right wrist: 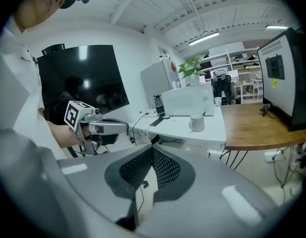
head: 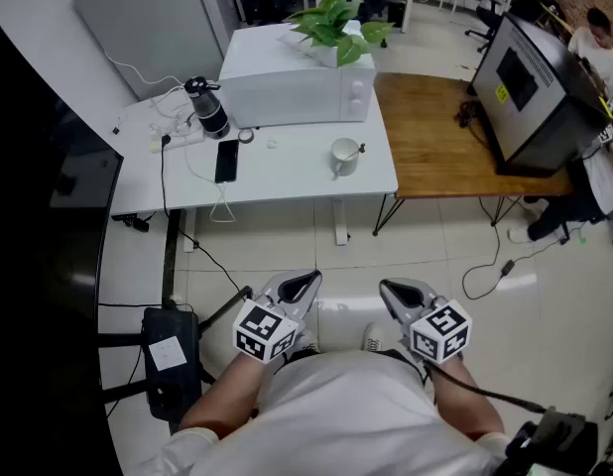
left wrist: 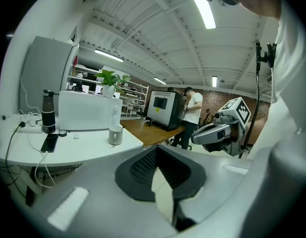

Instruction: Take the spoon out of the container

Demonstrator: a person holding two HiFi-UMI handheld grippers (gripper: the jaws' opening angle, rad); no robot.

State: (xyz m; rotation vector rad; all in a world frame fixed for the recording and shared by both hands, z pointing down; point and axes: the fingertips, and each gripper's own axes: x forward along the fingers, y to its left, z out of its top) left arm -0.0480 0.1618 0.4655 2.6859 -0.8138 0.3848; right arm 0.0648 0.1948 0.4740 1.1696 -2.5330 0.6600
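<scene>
A white mug (head: 343, 156) stands near the front right of the white table (head: 287, 177), with a spoon handle (head: 361, 149) sticking out over its rim. The mug also shows in the left gripper view (left wrist: 115, 135) and in the right gripper view (right wrist: 196, 123). Both grippers are held close to the person's body, well short of the table. My left gripper (head: 305, 287) has its jaws together with nothing between them, its tip (left wrist: 155, 150) aimed toward the table. My right gripper (head: 395, 292) is likewise shut and empty (right wrist: 153, 148).
On the table stand a white microwave (head: 297, 89) with a green plant (head: 335, 23) on top, a black bottle (head: 205, 107), a phone (head: 226, 161) and cables. A wooden table (head: 455, 137) adjoins on the right, carrying a large dark machine (head: 540, 92). Tiled floor lies between me and the tables.
</scene>
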